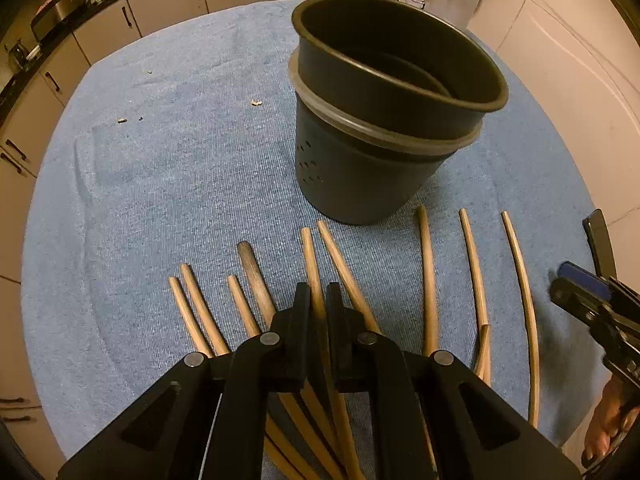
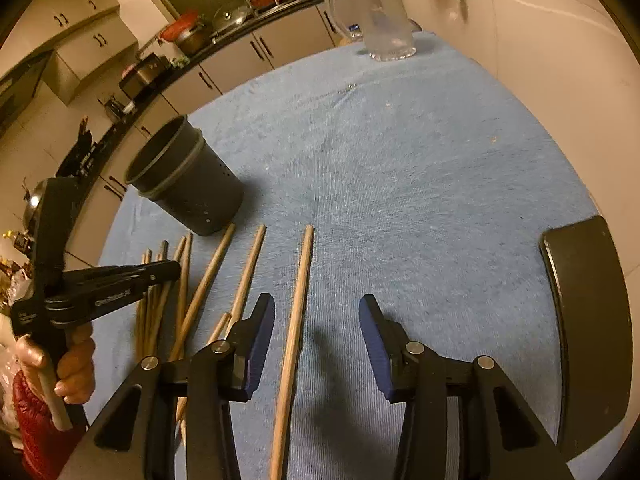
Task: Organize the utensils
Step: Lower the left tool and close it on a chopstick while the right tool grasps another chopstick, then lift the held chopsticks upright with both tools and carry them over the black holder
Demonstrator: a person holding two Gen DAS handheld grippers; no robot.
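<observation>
On the tabletop [image 1: 140, 168], covered with a blue towel, wooden chopsticks [image 1: 428, 272] are laid in a loose fan at 6 o'clock from the dark utensil holder [image 1: 384, 120] (it stands upright, with small holes in its wall). The left hand-held gripper [image 1: 318, 300] is seen closed on one chopstick [image 1: 309, 256] of the fan. The right hand-held gripper [image 2: 316, 320] is held open, and a single chopstick [image 2: 300, 300] lies between its blue pads [image 2: 260, 344], not pressed by them. A clear jug [image 2: 376, 20] stands at 12 o'clock, well apart.
</observation>
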